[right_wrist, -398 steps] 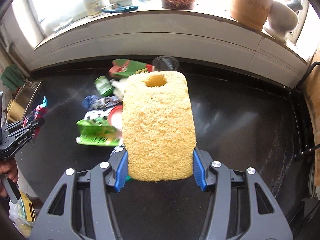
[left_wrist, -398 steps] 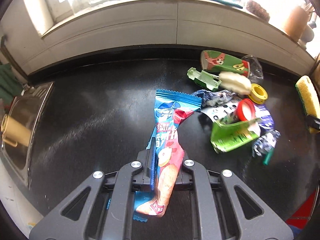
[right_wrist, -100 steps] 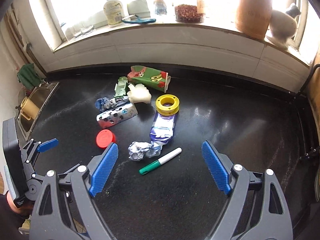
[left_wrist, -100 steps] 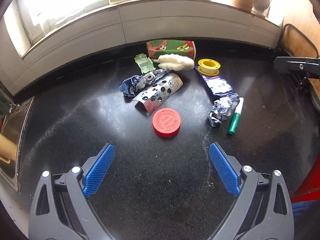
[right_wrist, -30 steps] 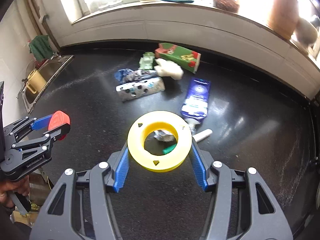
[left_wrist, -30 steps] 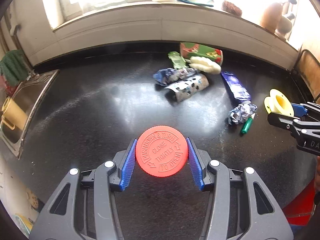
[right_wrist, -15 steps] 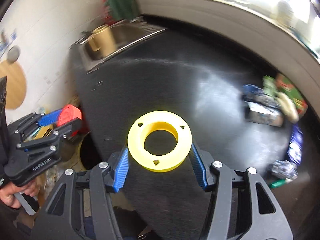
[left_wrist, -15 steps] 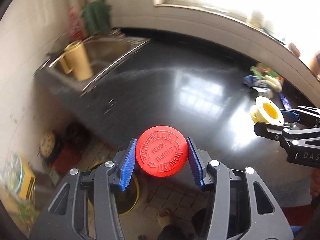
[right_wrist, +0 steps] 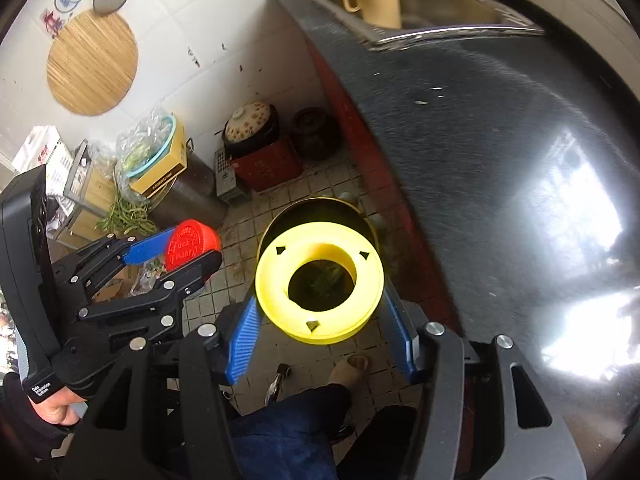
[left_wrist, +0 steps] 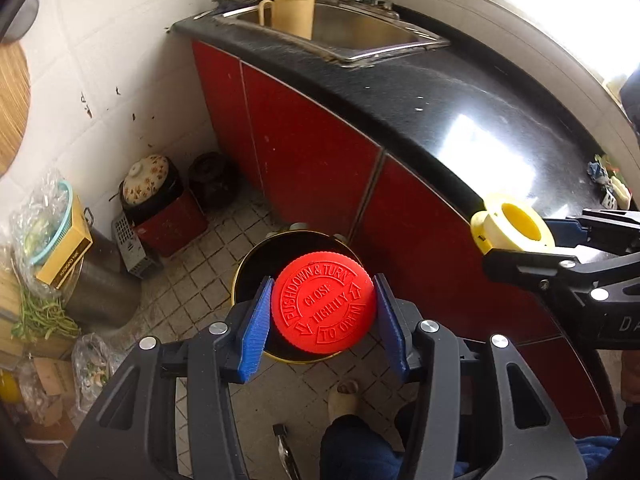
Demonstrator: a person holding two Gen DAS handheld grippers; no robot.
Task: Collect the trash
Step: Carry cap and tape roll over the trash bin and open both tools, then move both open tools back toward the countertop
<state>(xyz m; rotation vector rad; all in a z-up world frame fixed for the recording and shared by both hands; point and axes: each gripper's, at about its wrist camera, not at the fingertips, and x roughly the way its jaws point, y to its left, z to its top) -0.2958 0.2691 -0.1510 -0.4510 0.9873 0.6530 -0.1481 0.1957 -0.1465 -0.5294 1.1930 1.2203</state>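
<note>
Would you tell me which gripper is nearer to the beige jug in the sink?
Left, though not by much. The left gripper, shut on the red cap, is on the sink side of the bin; the right gripper, holding the yellow spool, sits beyond it from the jug.

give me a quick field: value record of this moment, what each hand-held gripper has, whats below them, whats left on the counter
left hand-held gripper: shut on red cap
right hand-held gripper: shut on yellow spool
below both: round bin on the tiled floor, dark inside
counter: black, a few bits of trash at the far end
sink: tan jug standing in it
person: foot and blue trouser leg near the bin
</note>
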